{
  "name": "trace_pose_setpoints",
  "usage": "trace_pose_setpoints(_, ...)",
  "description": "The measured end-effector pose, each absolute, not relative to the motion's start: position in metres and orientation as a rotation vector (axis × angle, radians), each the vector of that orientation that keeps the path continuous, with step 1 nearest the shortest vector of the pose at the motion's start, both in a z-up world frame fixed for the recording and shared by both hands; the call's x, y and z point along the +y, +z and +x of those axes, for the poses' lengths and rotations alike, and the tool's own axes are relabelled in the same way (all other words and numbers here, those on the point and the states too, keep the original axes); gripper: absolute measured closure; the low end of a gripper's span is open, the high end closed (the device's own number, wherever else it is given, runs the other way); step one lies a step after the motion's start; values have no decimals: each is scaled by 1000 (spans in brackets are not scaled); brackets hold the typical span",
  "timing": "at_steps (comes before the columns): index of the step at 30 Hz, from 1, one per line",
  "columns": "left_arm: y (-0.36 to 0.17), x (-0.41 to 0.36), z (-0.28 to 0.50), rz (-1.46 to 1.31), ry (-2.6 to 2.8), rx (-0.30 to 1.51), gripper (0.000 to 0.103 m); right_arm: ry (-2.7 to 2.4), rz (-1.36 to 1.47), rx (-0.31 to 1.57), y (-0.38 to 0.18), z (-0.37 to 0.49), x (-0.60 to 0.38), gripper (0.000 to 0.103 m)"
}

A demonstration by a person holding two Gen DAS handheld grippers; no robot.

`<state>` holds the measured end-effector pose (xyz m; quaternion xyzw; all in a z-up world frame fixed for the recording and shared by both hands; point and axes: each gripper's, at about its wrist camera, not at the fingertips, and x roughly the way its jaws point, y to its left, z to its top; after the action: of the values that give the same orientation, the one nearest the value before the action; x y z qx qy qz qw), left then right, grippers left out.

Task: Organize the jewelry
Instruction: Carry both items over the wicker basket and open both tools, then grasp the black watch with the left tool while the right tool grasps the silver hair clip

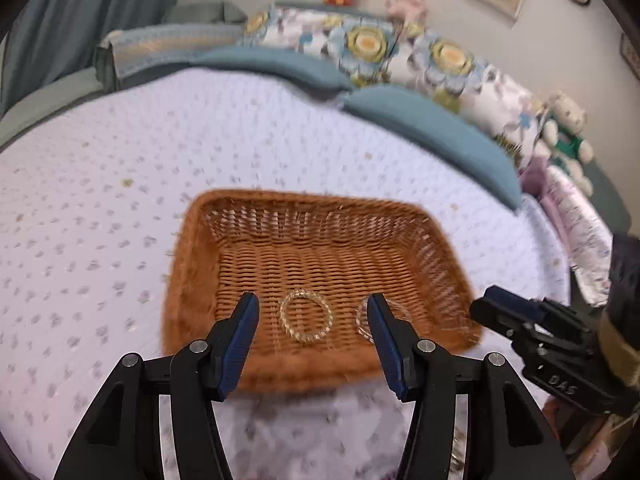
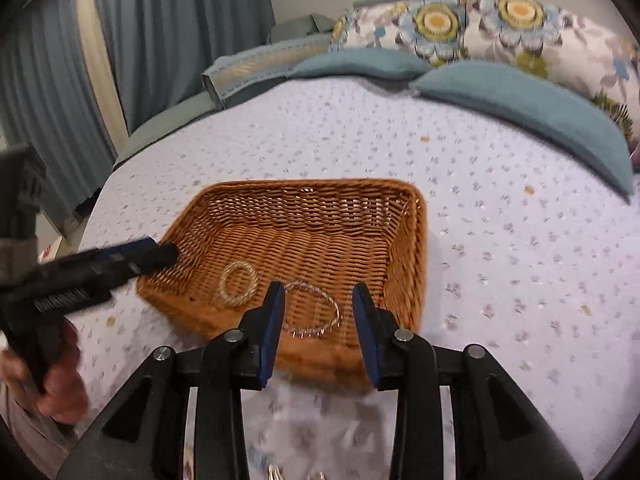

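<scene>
A brown wicker basket (image 1: 448, 256) (image 2: 416, 248) sits on the bed. A gold beaded bracelet (image 1: 306, 315) (image 2: 238, 282) lies on its floor near the front. A clear, silvery bracelet (image 1: 362, 316) (image 2: 316, 312) lies beside it to the right. My left gripper (image 1: 313, 322) is open and empty above the basket's front part, the gold bracelet between its fingers in view. My right gripper (image 2: 319, 312) is open and empty above the front of the basket, over the clear bracelet. Each gripper shows at the edge of the other's view (image 1: 520, 320) (image 2: 132, 258).
The bed has a white quilt with small purple flowers (image 1: 120, 200) (image 2: 520, 240). Blue pillows (image 1: 432, 128) (image 2: 520, 104) and floral cushions (image 1: 400, 52) lie at the headboard. Grey curtains (image 2: 160, 40) hang at left. Plush toys (image 1: 568, 128) sit at right.
</scene>
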<state>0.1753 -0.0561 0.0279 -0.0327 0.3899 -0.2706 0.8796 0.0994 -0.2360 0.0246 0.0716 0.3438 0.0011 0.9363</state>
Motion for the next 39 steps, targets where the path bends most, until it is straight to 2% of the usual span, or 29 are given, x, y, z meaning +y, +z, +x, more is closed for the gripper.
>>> trace_pose_setpoints(4,47,-30,132,-89,-543,758,45,7,129,666,32,55,-224,65)
trace_pose_setpoints(9,46,8,70,-154,-499,733,45,10,153,649,25,17,-217,65)
trace_pose_setpoints(20,-25,43,-18,-245,-429,888,45,-2,158,705,-7,-41,-206,65)
trace_pose_setpoints(39,-65,25,-37,-247,-453,945,45,50,137,841,-57,-30,-192,65)
